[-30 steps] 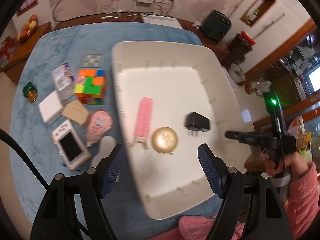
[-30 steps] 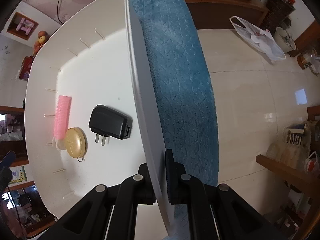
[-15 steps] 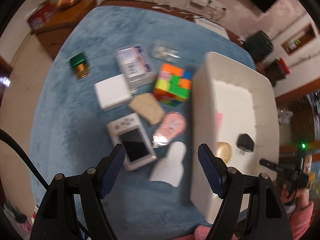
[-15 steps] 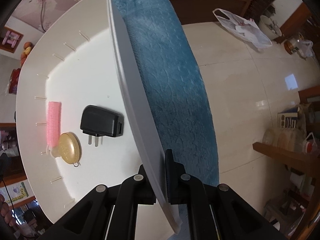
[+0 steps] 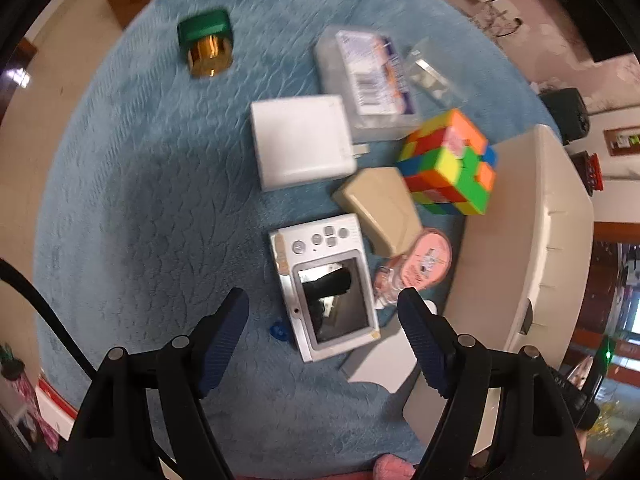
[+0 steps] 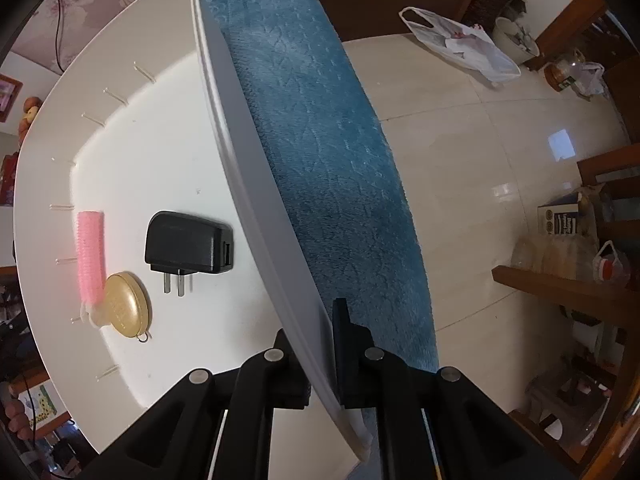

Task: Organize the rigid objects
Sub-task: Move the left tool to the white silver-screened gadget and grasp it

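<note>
My left gripper (image 5: 323, 316) is open and empty, just above a silver digital camera (image 5: 326, 284) that lies screen-up on the blue cloth. Around it lie a white square box (image 5: 300, 140), a tan block (image 5: 380, 208), a colour cube (image 5: 450, 168), a pink round tape dispenser (image 5: 424, 260), a clear labelled box (image 5: 364, 80) and a green-capped gold bottle (image 5: 208, 46). My right gripper (image 6: 324, 344) is shut on the rim of the white tray (image 6: 256, 184). In the tray lie a black plug adapter (image 6: 188, 242), a pink roller (image 6: 91, 254) and a gold round case (image 6: 126, 306).
The white tray (image 5: 528, 240) stands at the right of the loose objects. A white flat piece (image 5: 384, 360) lies by its near corner. A blue cloth (image 6: 320, 160) covers the table, whose edge drops to a tiled floor (image 6: 500, 160) on the right.
My left gripper has swung left from over the tray and come down close over the silver camera. The right gripper keeps its hold on the tray rim.
</note>
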A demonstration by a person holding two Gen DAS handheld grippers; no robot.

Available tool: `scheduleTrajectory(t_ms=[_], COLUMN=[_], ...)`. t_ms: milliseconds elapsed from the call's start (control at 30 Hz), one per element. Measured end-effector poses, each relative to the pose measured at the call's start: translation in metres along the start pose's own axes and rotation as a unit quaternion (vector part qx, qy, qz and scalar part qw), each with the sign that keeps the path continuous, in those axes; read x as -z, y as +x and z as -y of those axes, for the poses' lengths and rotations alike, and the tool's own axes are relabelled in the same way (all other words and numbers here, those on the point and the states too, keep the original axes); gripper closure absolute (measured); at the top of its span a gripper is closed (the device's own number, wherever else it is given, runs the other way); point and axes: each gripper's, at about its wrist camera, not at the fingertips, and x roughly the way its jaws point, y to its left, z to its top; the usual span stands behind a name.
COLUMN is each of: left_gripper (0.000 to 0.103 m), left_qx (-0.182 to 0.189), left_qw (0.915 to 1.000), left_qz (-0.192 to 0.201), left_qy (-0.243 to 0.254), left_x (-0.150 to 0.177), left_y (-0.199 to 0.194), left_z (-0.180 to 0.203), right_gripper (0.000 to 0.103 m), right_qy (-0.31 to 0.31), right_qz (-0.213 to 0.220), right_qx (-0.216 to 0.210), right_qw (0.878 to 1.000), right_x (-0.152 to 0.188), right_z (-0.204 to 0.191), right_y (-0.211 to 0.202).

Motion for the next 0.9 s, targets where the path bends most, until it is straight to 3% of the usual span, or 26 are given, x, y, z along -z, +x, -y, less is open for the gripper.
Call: scheduleTrajectory(t_ms=[333, 900], left_gripper=[0.023, 0.026], left_qx=[-0.015, -0.060], left_qw=[0.9984, 0.9954], left_qz=[-0.050, -0.070], left_qy=[-0.022, -0.025], left_x=[-0.014, -0.016], left_y=[0.035, 0.048], left_z=[-0.005, 0.019], right_gripper=[0.093, 0.093], right_qy=[0.010, 0.009], right_qz=[-0.008, -0.012], right_qx=[0.007, 0.004], right_qw=[1.000, 1.000], right_x=[-0.003, -0.005], right_z=[-0.002, 0.001], right_y=[0.001, 0.005])
